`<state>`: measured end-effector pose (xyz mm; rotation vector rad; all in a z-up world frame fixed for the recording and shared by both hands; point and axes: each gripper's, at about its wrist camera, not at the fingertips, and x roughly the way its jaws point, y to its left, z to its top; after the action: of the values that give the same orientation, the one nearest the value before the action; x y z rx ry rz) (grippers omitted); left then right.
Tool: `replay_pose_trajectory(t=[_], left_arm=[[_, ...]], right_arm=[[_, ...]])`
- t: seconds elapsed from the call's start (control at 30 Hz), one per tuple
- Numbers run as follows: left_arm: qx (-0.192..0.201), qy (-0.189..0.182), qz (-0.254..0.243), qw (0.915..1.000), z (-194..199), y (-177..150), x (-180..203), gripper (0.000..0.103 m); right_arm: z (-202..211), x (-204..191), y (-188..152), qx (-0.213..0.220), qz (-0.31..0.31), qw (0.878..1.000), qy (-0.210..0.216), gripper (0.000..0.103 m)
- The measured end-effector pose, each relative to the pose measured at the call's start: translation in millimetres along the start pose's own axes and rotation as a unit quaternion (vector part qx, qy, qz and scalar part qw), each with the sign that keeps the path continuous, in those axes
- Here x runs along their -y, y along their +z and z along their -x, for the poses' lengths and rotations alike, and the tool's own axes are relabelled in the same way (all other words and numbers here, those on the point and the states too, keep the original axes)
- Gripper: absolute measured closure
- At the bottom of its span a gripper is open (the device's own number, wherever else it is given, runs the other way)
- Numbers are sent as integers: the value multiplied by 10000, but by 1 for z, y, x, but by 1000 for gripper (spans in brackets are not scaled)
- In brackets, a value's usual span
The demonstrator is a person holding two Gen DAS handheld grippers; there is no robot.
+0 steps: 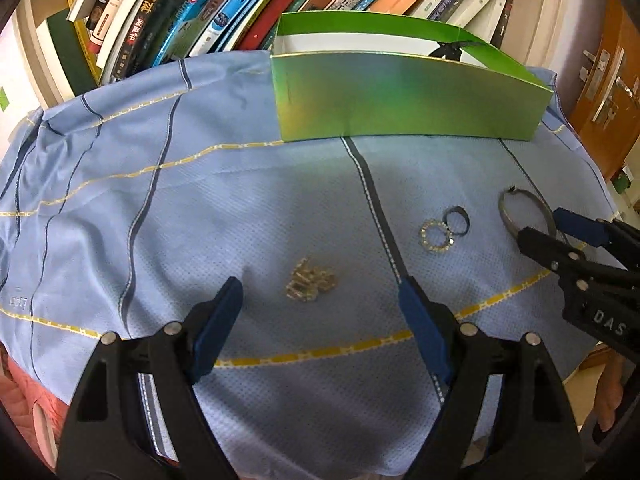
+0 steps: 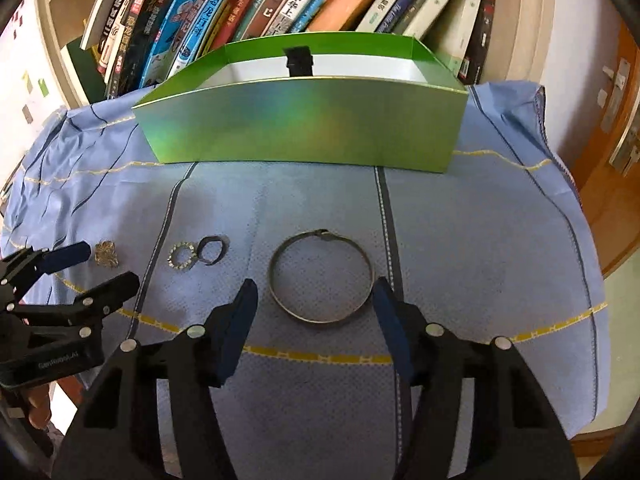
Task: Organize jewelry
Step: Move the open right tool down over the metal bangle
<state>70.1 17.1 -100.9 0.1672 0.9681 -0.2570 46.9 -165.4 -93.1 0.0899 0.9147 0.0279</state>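
On a blue cloth (image 2: 480, 240) with yellow and dark stripes, four pieces of jewelry lay in a row in front of a green box (image 2: 304, 128), which stood open-topped at the far edge, at twelve o'clock in the right wrist view, with a row of books (image 2: 280, 4) behind it. The right gripper (image 2: 314, 292) pointed down at the thin metal bangle (image 2: 322, 276); its jaws stood partly open, one blue pad at the bangle's eight o'clock side and the other just beside its four o'clock edge, though whether that pad touched the rim could not be told. At the bangle's nine o'clock lay a dark ring (image 2: 211, 251) touching a sparkly ring (image 2: 182, 258), and farther that way a small gold chain heap (image 2: 106, 255). The left gripper (image 1: 320, 296) hung wide open and empty, its pads on either side of that gold heap, clear of it.
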Motion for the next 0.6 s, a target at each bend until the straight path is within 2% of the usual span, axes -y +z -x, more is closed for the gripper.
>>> replay_pose_trajectory(t=[0.07, 0.27, 0.47, 0.6], left_arm=[[-22, 0, -8, 10000, -1, 0, 0, 23], [-25, -33, 0, 10000, -2, 0, 2, 23], [15, -26, 15, 10000, 2, -1, 1, 22], [27, -28, 19, 10000, 3, 0, 1, 21]], right_arm=[[1, -2, 1, -2, 81, 10000, 21, 50], [-1, -9, 3, -56, 235, 9997, -24, 50], [11, 5, -5, -32, 59, 10000, -32, 50], [10, 18, 2, 49, -225, 9996, -163, 50]])
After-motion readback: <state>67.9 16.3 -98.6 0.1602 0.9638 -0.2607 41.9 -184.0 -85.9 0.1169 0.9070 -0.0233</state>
